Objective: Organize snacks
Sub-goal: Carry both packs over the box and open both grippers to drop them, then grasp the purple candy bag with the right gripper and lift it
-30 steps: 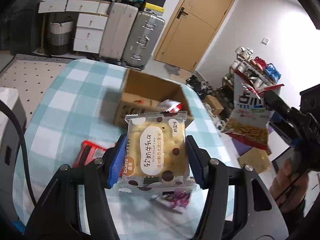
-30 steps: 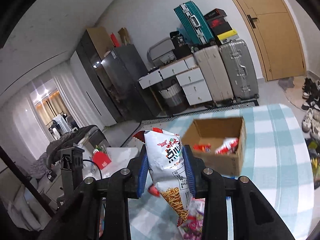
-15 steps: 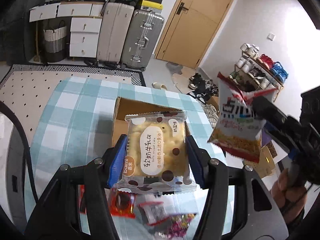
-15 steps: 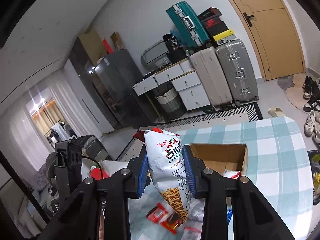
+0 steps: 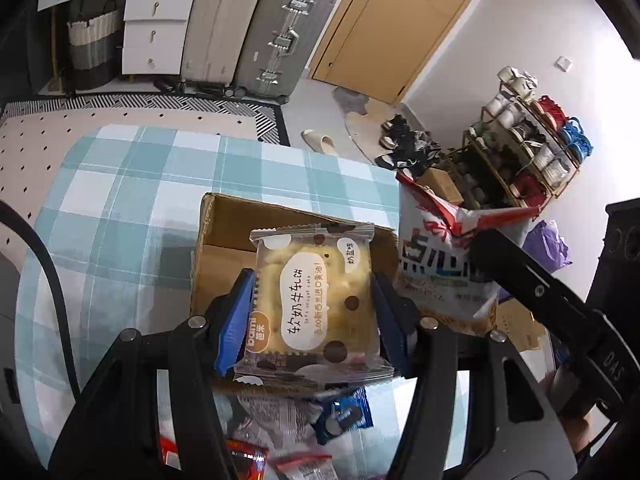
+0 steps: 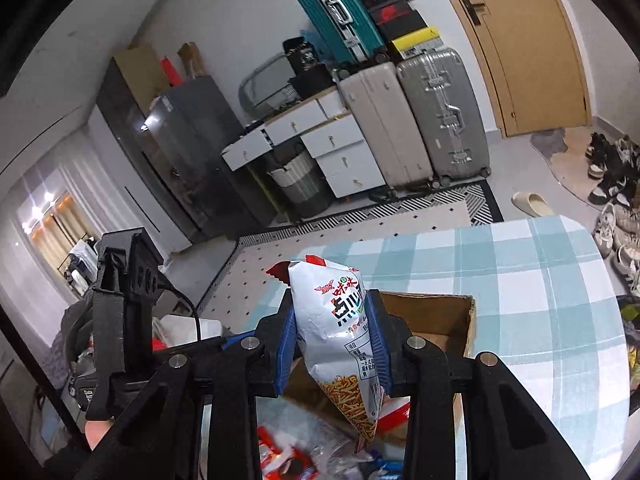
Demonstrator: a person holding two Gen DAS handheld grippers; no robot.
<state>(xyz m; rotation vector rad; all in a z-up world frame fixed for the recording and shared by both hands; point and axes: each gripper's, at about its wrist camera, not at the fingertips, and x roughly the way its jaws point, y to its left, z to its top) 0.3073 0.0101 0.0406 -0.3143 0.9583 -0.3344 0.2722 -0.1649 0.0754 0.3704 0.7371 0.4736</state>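
My left gripper [image 5: 314,316] is shut on a clear-wrapped cake packet [image 5: 314,300] with a white label, held over the open cardboard box [image 5: 224,232] on the checked tablecloth. My right gripper [image 6: 334,344] is shut on a silver-and-red bag of snack sticks [image 6: 340,340], which hangs above the near part of the same box [image 6: 448,320]. In the left wrist view that bag [image 5: 436,268] shows just right of the box, with the right gripper's black arm across it. Loose snack packets [image 5: 340,416] lie on the cloth near the box's front side.
The blue-and-white checked table [image 5: 120,200] extends left and beyond the box. Suitcases [image 6: 440,116], white drawers [image 6: 340,152] and a wooden door [image 5: 384,24] stand behind. A shoe rack [image 5: 532,136] and shoes lie to the right. More packets [image 6: 288,456] lie low in the right wrist view.
Both grippers have travelled toward the box with their packets still gripped. The box has grown larger and now sits directly under the cake packet and the snack bag.
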